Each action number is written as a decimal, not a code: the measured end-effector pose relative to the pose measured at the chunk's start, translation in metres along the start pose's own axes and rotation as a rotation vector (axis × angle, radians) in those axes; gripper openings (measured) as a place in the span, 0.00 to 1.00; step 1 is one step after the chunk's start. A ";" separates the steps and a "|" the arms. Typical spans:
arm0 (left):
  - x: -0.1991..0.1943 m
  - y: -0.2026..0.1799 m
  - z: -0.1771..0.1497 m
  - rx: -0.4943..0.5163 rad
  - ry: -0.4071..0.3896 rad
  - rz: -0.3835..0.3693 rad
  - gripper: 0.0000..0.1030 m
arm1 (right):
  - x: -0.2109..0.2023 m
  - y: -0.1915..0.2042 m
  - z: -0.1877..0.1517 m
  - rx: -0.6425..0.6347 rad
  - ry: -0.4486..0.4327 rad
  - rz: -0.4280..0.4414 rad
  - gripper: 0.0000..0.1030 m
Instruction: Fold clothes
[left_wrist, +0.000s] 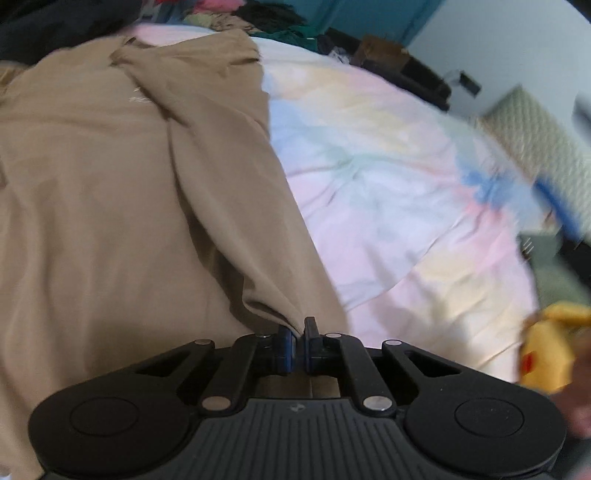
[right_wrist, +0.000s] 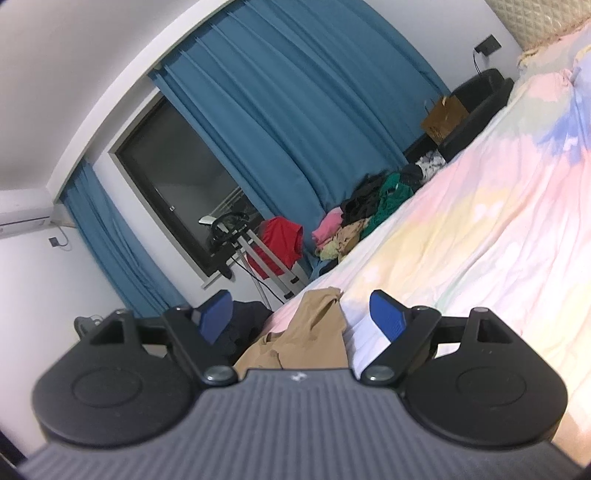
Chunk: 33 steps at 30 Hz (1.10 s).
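A tan garment lies spread over the left half of a bed covered by a pastel tie-dye sheet. My left gripper is shut on a pinched fold at the garment's near right edge, and the cloth rises in a ridge away from the jaws. In the right wrist view my right gripper is open, held above the bed, with nothing between its blue pads. A bunched part of the tan garment shows below and between its fingers.
A pile of mixed clothes sits at the far side of the bed. Blue curtains, a dark window and a drying rack with a red garment stand beyond. A cardboard box rests on black furniture. A yellow object blurs at the right.
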<state>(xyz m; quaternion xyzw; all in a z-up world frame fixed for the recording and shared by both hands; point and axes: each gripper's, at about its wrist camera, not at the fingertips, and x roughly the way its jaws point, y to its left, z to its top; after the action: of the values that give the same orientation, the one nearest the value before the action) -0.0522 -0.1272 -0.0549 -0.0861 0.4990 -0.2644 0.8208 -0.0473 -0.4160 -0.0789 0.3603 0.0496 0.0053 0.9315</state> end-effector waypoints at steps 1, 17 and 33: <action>-0.008 0.009 0.005 -0.031 0.007 -0.025 0.06 | 0.001 0.000 0.000 0.003 0.005 -0.006 0.82; -0.039 0.092 0.010 -0.014 -0.046 0.058 0.17 | 0.029 0.024 -0.022 -0.105 0.147 -0.054 0.82; -0.058 -0.014 -0.036 0.431 -0.152 0.123 0.53 | 0.034 0.023 -0.027 -0.096 0.168 -0.083 0.81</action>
<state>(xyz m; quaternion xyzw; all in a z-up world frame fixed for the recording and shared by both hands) -0.1088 -0.1046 -0.0220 0.1018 0.3723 -0.3072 0.8699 -0.0150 -0.3787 -0.0865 0.3112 0.1422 -0.0009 0.9396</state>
